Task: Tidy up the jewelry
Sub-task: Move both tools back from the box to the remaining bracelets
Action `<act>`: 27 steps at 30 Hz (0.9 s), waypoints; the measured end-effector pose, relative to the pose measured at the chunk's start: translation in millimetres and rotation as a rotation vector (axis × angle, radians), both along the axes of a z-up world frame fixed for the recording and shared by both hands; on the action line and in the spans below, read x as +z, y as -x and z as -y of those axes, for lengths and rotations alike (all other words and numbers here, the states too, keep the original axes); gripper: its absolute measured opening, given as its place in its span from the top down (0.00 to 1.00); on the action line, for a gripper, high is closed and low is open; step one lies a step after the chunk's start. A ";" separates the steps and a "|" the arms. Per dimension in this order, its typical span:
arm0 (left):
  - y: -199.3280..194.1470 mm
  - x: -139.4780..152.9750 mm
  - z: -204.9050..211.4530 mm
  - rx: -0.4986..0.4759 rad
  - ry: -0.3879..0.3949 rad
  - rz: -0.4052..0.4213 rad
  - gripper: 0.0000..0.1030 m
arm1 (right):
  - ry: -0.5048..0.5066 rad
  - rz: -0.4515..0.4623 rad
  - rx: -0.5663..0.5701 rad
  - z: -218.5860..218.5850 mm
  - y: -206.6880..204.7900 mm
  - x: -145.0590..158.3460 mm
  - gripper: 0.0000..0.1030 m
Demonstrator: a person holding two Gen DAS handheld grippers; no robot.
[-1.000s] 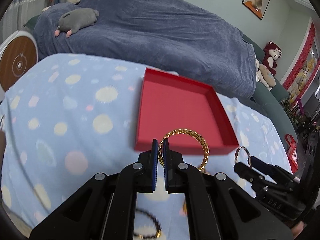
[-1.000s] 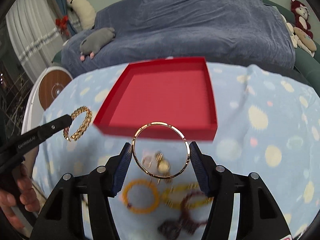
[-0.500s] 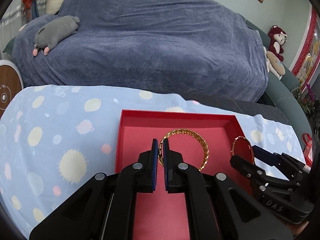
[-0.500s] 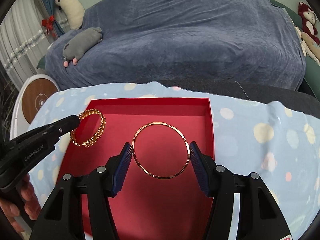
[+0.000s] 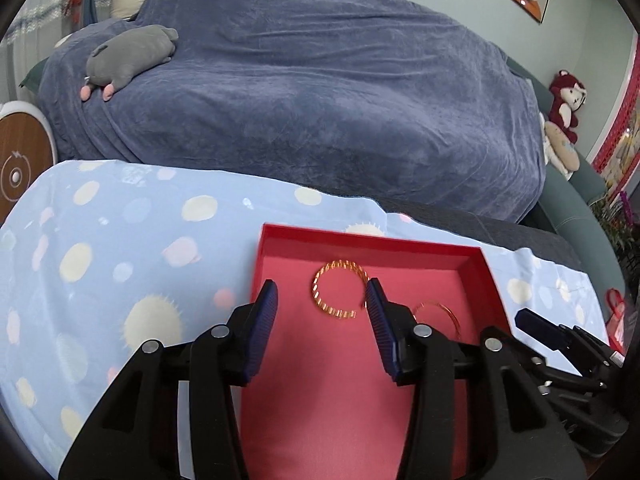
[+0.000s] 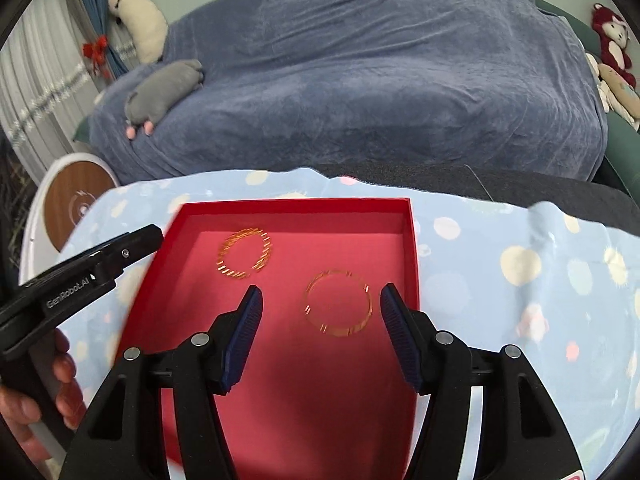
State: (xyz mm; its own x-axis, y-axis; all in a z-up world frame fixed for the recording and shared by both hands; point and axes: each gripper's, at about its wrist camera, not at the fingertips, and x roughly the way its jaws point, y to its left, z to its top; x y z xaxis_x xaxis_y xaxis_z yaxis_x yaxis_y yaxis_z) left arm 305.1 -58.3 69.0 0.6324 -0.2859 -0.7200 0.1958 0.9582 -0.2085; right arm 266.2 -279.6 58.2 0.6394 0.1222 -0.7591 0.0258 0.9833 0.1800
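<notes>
Two gold bracelets lie on the floor of one red tray, and neither is held. The left gripper has its two blue-padded fingers spread wide, with nothing between them but air; the braided gold bracelet sits just ahead of its fingertips, in the gap as the left wrist camera sees it, and its right edge lies close to the right pad. The right gripper is likewise spread wide and empty. The thin gold bangle lies flat just ahead of it and slightly toward its right finger, free of both pads (both rings look streaked by motion blur, so finer detail cannot be told).

From the right wrist view the braided bracelet is farther forward and to the left of the bangle, the two well apart and not touching. In the left wrist view the bangle shows only partly, to the right of the left gripper's right finger.

The tray rests on one pale blue cloth with dots, its far wall toward a sofa covered by one dark blue blanket. On that blanket lies one grey plush toy, ahead and to the left of both grippers. The person's left hand wraps the left gripper's handle at the lower left of the right wrist view.
</notes>
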 end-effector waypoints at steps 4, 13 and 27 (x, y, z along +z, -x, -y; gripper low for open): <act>42.9 12.8 -19.6 0.002 0.009 0.006 0.55 | -0.018 0.027 0.001 -0.4 48.6 17.1 0.42; 161.0 -0.3 -56.9 0.000 -0.010 -0.050 0.54 | -0.042 -0.016 -0.023 -12.0 181.5 10.0 0.42; 250.3 -65.5 -84.3 0.080 -0.070 -0.162 0.54 | -0.015 -0.090 -0.058 -36.4 272.3 -33.4 0.42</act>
